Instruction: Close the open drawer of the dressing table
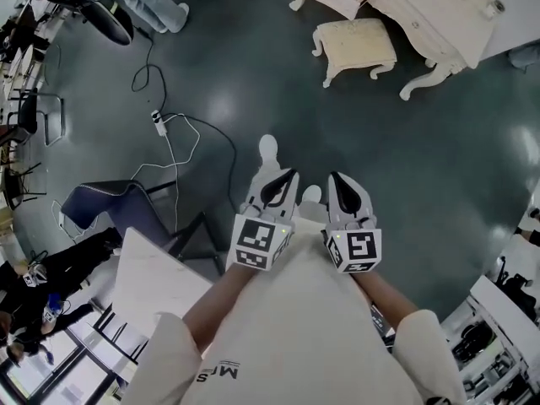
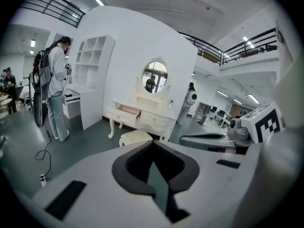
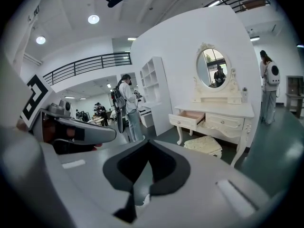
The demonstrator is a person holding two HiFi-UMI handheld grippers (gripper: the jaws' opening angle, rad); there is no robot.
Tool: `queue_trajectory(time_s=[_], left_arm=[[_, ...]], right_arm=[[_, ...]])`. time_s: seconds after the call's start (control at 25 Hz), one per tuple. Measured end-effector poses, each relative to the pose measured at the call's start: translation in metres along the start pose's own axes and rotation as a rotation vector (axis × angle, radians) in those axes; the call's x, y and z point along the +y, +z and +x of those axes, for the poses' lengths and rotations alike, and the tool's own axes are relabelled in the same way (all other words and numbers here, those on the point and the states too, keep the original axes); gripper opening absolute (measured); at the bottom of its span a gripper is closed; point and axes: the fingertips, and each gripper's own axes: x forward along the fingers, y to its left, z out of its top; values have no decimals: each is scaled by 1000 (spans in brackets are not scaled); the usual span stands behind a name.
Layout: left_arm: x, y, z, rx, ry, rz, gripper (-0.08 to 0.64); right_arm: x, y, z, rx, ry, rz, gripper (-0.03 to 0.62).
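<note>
Dressing table point(image 1: 434, 11) cut off by top edge.

Below me the floor point(image 1: 405, 167) is dark grey-green and glossy, with a cable point(image 1: 175, 163) trailing over it and a cream stool point(image 1: 354, 47) well apart. A white shelf point(image 2: 92, 61) stands by a curved white wall point(image 2: 137, 46). Overhead are round lights point(image 3: 93, 19) and, I think, a balcony railing point(image 3: 88, 63).
</note>
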Motion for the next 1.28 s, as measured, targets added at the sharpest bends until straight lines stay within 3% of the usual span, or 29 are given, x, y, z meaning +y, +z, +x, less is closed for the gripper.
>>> queue_trajectory(time_s=[0.84,1.28], left_arm=[[177,108,62,5,-136,56,9],[220,136,87,26,-161,58,9]], right_arm=[[13,92,192,13,-171,23,3],[10,116,235,8,-221,37,3]])
